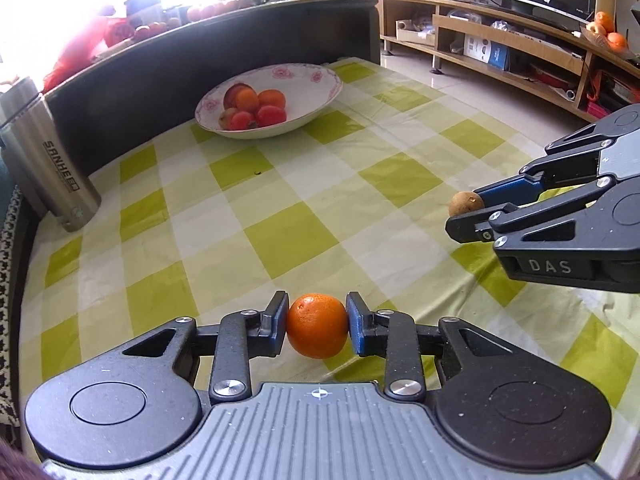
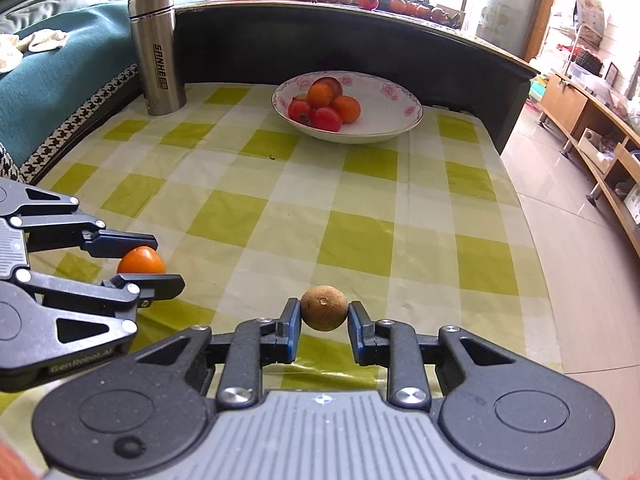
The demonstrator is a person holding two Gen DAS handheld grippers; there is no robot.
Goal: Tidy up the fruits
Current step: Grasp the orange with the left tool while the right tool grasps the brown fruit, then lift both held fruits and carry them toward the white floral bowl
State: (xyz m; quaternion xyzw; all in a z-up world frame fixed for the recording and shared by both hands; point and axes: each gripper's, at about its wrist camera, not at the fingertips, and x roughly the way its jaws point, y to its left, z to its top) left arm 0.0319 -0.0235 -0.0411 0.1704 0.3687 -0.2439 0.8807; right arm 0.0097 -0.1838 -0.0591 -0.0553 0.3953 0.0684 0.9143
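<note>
Left gripper (image 1: 317,330) pads clamped on orange (image 1: 317,326), near table's front edge; right gripper (image 2: 324,316) pinching kiwi (image 2: 324,314). Fruit bowl (image 2: 400,128) toward far edge.

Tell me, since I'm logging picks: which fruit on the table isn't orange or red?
The brown kiwi, between the right gripper fingers near the table's front edge. The left gripper brackets an orange; the bowl fruits look orange or red.

Bright daylight, blown-out window glare at the far top, soft shadows, sharp focus, strong fisheye bending at edges.
</note>
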